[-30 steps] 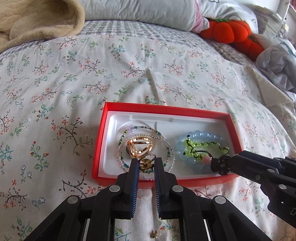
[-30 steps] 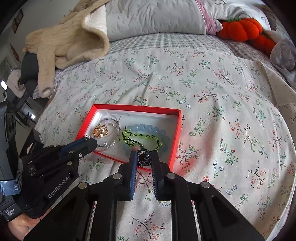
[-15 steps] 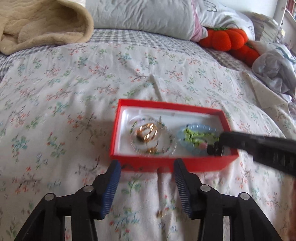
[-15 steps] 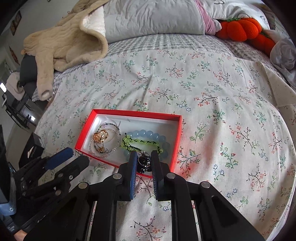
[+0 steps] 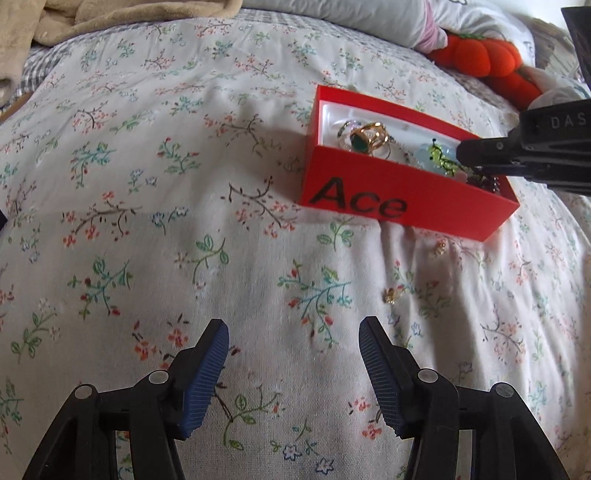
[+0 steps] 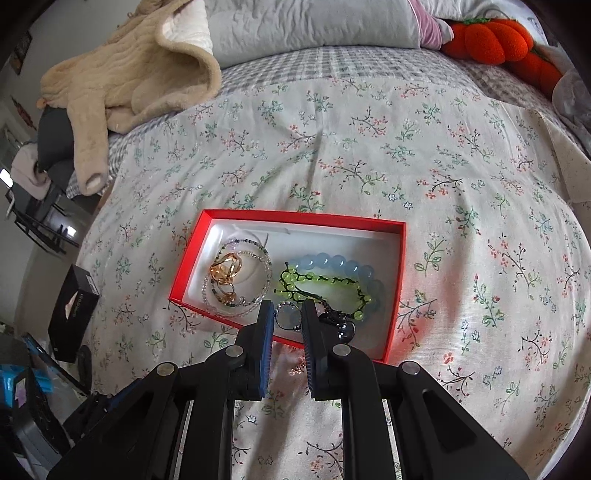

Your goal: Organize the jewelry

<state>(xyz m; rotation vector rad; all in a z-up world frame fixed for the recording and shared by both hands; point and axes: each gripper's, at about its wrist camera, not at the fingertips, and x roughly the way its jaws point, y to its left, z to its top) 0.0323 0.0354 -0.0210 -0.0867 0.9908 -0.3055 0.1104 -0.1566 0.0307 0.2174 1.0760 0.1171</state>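
Note:
A red box (image 5: 406, 201) (image 6: 402, 258) with a white inside lies on the flowered bedspread. It holds gold rings (image 5: 369, 138) (image 6: 226, 271), a clear bead strand (image 6: 258, 254), a blue bead bracelet (image 6: 334, 263) and a green bead bracelet (image 6: 317, 284). My left gripper (image 5: 293, 363) is open and empty, low over the bedspread, short of the box. My right gripper (image 6: 288, 317) is over the box's near edge, jaws slightly apart around a dark-rimmed round jewel (image 6: 289, 318); a dark chain (image 6: 338, 323) lies beside it. Two small gold pieces (image 5: 389, 295) (image 5: 439, 248) lie on the bedspread.
A beige fleece (image 6: 140, 74) and a grey pillow (image 6: 314, 26) lie at the bed's head, an orange pumpkin plush (image 6: 495, 37) at the far right. A black box (image 6: 74, 314) sits off the bed's left edge.
My left gripper let go of a gold ring in the box, opened wide and drew back left and low. My right gripper lowered the dark jewel into the box and loosened slightly.

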